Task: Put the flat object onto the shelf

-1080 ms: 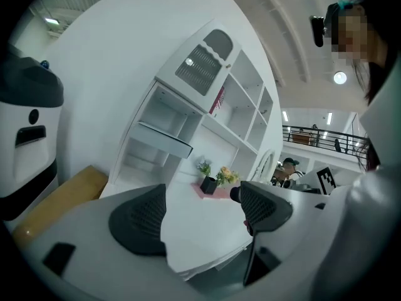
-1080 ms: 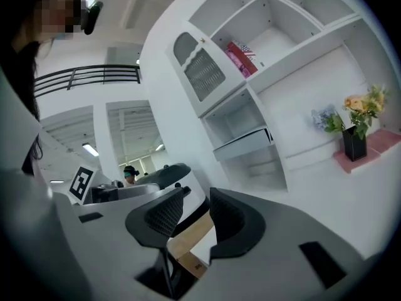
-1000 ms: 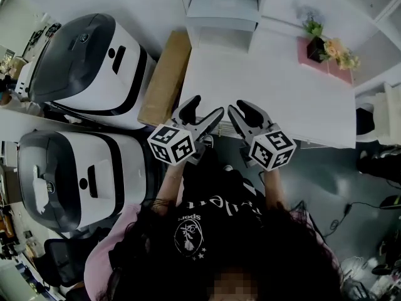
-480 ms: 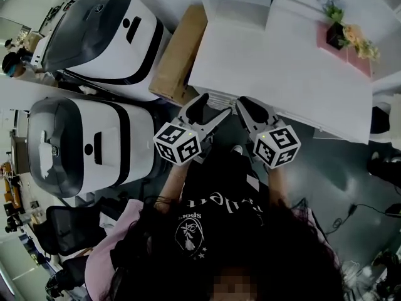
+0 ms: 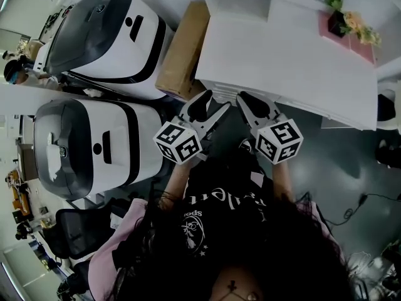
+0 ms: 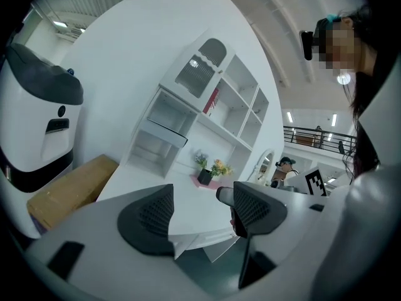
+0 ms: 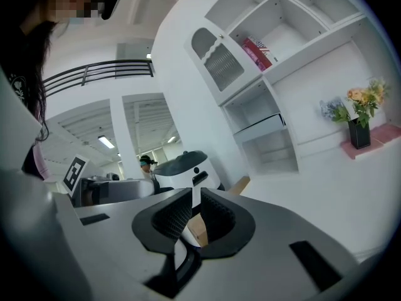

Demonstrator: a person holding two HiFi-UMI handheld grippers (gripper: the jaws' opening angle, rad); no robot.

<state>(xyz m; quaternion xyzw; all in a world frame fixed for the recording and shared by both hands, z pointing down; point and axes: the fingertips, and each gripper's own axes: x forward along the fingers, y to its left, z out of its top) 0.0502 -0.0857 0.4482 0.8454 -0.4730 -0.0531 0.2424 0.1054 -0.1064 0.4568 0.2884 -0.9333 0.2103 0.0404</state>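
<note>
Cut off: the shelf (image 6: 188, 115) is running off the top edge of the head view. Only the gripper views are showing its white compartments.
Hidden: the person's hair and dark shirt are filling the bottom of the head view, and the marker cubes are covering both hands.
Hard to make out: a white shape is hanging under the table's near edge, seen between the left jaws, too unclear to name.
Flat object: a pink flat slab (image 5: 354, 44) is lying near the table's far right corner with a flower pot (image 5: 339, 22) standing on it. A red flat item (image 7: 257, 52) is leaning in an upper shelf compartment. Which one the task means I cannot tell, and neither gripper is touching either.
Left gripper (image 5: 213, 104): it is hovering at the table's near edge with fingers spread and nothing between them. Its jaws have just been closing.
Right gripper (image 5: 254, 102): it is hovering just beside the left one, fingers pressed almost together and gripping nothing.
Surface: a white table (image 5: 282, 61) is standing against the shelf.
Room: two large white and dark grey machines, an upper machine (image 5: 100, 36) and a lower machine (image 5: 88, 149), are standing to the left. A cardboard box (image 5: 183, 52) is lying between the upper machine and the table. Cables (image 5: 360, 202) are trailing over the grey floor (image 5: 326, 162). A railing (image 7: 100, 74) is running along an upper level.
</note>
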